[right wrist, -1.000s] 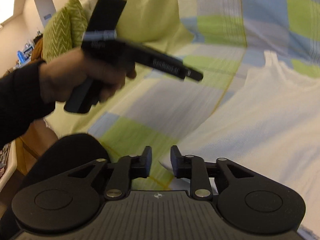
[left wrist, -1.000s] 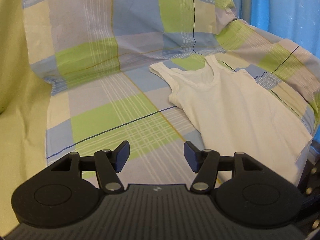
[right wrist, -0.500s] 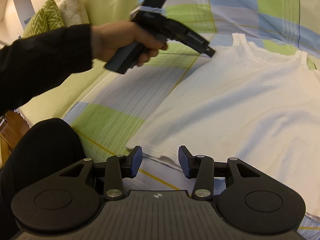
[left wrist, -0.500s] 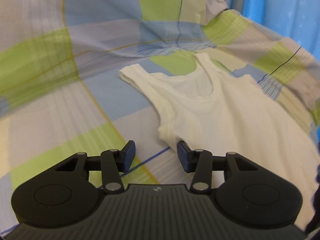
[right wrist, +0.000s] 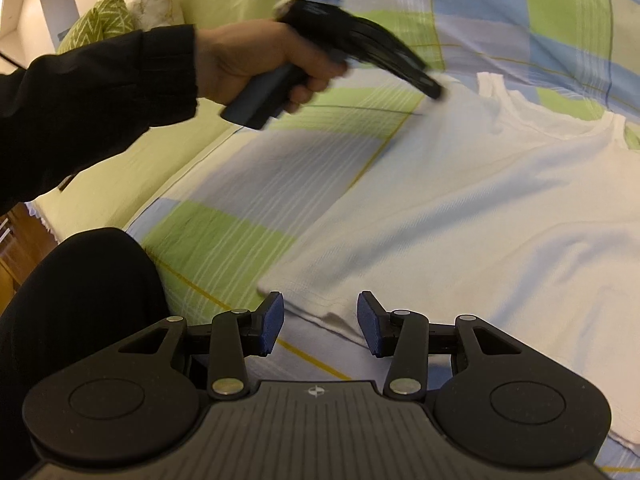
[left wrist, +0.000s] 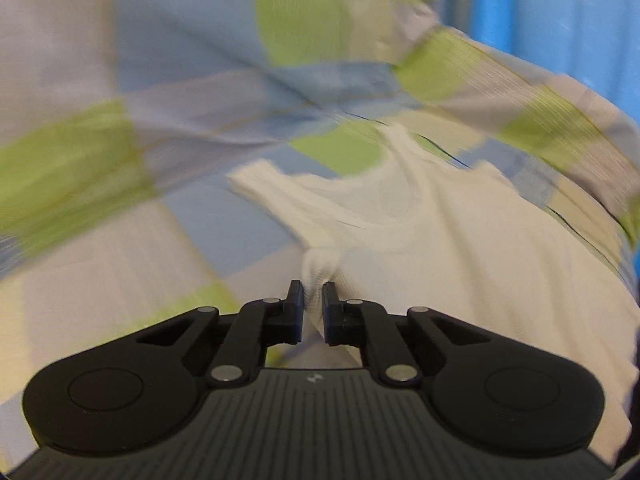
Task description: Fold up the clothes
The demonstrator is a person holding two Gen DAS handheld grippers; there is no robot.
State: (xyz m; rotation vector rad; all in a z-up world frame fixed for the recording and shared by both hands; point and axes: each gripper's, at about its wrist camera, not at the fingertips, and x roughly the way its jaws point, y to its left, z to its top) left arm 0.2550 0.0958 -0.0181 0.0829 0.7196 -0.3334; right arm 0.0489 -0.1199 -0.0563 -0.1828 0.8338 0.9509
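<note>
A white tank top lies flat on a checked sheet. In the left wrist view my left gripper is shut on the top's left edge below the armhole, with a bunch of white cloth pinched between its fingers. The right wrist view shows that same left gripper, held in a person's hand, with its tip down on the top near the armhole. My right gripper stands open at the hem's near left corner, the hem edge lying between its blue pads.
The checked sheet of green, blue and grey covers a sofa with a yellow-green cover. Cushions sit at the far left. A dark-clothed knee is at lower left. A blue curtain hangs behind.
My left gripper has moved forward to the top's armhole edge and shut on the cloth. My right gripper has opened wider and come up to the hem corner.
</note>
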